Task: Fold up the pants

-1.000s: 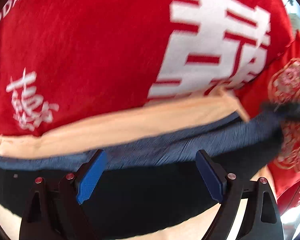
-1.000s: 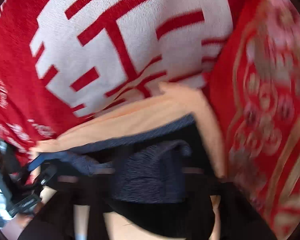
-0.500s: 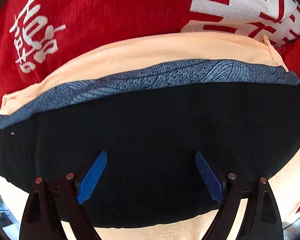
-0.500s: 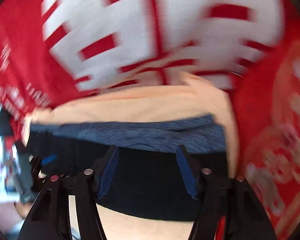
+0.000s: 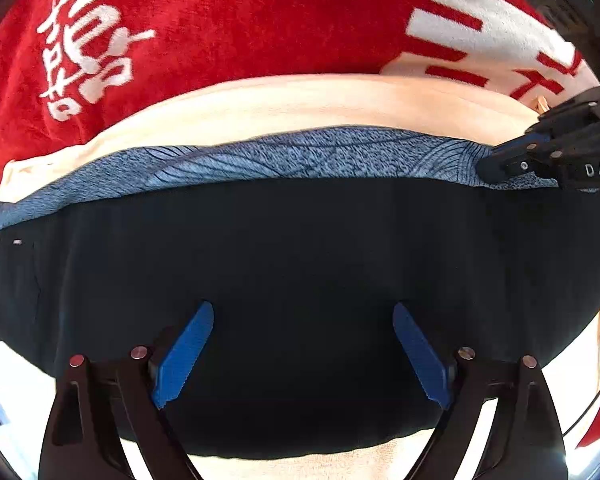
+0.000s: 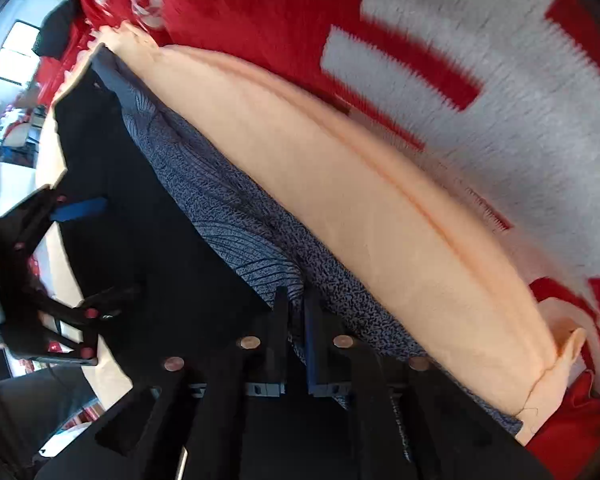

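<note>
Right gripper (image 6: 296,312), spread half a second ago, now pinches the blue patterned waistband (image 5: 284,158) at right of frame. Left gripper (image 5: 302,354) stays spread, empty, over the black pants (image 5: 300,264) — lying on peach cloth (image 5: 300,100). Next fold likely imminent.

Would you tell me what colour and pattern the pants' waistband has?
The waistband is speckled blue-grey with fine dark curved lines, above the black pants; clearest in the left wrist view.
</note>
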{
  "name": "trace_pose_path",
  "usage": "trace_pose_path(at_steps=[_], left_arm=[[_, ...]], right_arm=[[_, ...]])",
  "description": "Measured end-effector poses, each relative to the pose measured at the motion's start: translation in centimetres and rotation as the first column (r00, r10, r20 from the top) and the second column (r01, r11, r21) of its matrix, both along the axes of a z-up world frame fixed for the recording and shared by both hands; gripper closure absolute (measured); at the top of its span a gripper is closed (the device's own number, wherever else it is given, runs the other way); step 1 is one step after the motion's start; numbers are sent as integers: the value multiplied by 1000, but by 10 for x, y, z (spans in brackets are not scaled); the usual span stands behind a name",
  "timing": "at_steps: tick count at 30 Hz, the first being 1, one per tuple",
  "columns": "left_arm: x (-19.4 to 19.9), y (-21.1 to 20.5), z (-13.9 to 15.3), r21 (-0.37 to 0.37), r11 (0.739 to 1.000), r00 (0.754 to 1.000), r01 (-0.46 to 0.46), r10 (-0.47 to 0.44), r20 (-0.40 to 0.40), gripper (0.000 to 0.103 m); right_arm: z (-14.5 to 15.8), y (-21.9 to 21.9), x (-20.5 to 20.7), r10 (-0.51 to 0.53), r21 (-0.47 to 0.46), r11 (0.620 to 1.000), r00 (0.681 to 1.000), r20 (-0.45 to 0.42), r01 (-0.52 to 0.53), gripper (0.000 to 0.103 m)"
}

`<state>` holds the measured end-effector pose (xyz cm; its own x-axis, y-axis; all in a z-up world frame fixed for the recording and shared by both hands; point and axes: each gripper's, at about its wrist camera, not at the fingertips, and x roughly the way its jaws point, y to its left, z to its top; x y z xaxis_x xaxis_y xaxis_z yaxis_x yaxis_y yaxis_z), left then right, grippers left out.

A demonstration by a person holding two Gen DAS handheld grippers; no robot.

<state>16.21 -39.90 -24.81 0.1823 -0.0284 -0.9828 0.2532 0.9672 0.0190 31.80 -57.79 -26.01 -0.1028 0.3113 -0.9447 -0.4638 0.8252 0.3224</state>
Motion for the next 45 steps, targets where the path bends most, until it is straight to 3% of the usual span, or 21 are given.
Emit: trace_pose_path(at_steps=[3, 9, 12, 14, 17, 18, 20, 21, 22, 24, 26, 29, 30, 31, 32, 34, 35, 38, 41, 44, 45], left_arm=[[10, 8, 16, -19, 1000, 997, -23, 24, 76, 11], [39, 18, 6, 13, 998, 996, -67, 66, 62, 11], [54, 33, 9, 53, 997, 992, -62, 56, 114, 11], [58, 44, -3, 78, 994, 993, -80, 73, 89, 11], [54, 63, -24, 75, 992, 994, -104, 102, 40, 5], [54, 67, -22, 74, 990, 992, -123, 121, 26, 5], [51, 72, -16, 107, 988, 993, -115, 113, 26, 5], [48, 75, -12, 121, 987, 993, -110, 105, 47, 5], [46, 79, -8, 126, 987, 993, -105, 98, 58, 5], [42, 87, -4, 147, 984, 993, -98, 88, 75, 5], [41, 96, -6, 176, 979, 993, -103, 92, 74, 5], [35, 121, -19, 209, 968, 990, -139, 129, 59, 5], [34, 125, -21, 207, 967, 989, -145, 136, 58, 5], [30, 130, -21, 191, 970, 988, -151, 141, 63, 5], [29, 131, -22, 186, 971, 988, -150, 140, 69, 5], [34, 127, -25, 192, 972, 990, -135, 123, 71, 5], [33, 127, -24, 196, 972, 991, -131, 120, 66, 5], [30, 123, -13, 206, 971, 993, -120, 114, 41, 5], [31, 127, 4, 172, 978, 993, -114, 106, 59, 5], [40, 143, 17, 149, 981, 990, -127, 115, 83, 5], [44, 149, 17, 143, 981, 989, -132, 119, 91, 5]], right_arm=[[19, -2, 2, -20, -7, 1000, 996, 84, 20, 97], [15, -14, 8, -153, -12, 988, 988, 28, 153, 87], [43, -46, -14, -327, 48, 945, 940, 96, 324, 87], [46, -87, -37, -480, 24, 876, 868, 124, 481, 87], [13, -134, -73, -596, -149, 786, 799, 77, 601, 86], [13, -145, -86, -627, -135, 764, 775, 77, 631, 86], [35, -161, -117, -688, -49, 718, 718, 101, 694, 62], [47, -165, -135, -716, -10, 692, 688, 115, 722, 34], [54, -167, -150, -745, 19, 663, 657, 115, 748, 26], [60, -170, -182, -818, 68, 575, 572, 66, 815, 26], [52, -170, -203, -868, 33, 497, 496, 23, 867, 26], [32, -179, -217, -932, -24, 362, 362, 23, 932, 41], [25, -187, -218, -955, -8, 296, 296, 2, 955, 66], [22, -193, -218, -966, 13, 260, 260, -5, 966, 97], [22, -194, -215, -963, 11, 271, 271, 12, 963, 97], [28, -187, -210, -930, -27, 354, 355, 90, 935, 97], [27, -185, -213, -922, -46, 372, 374, 98, 927, 97], [31, -194, -228, -933, -87, 340, 348, 94, 936, 69], [50, -198, -241, -939, -46, 329, 332, 87, 943, 65], [66, -176, -234, -918, 27, 395, 393, 54, 918, 65], [69, -160, -227, -901, 61, 433, 431, 35, 899, 65]])
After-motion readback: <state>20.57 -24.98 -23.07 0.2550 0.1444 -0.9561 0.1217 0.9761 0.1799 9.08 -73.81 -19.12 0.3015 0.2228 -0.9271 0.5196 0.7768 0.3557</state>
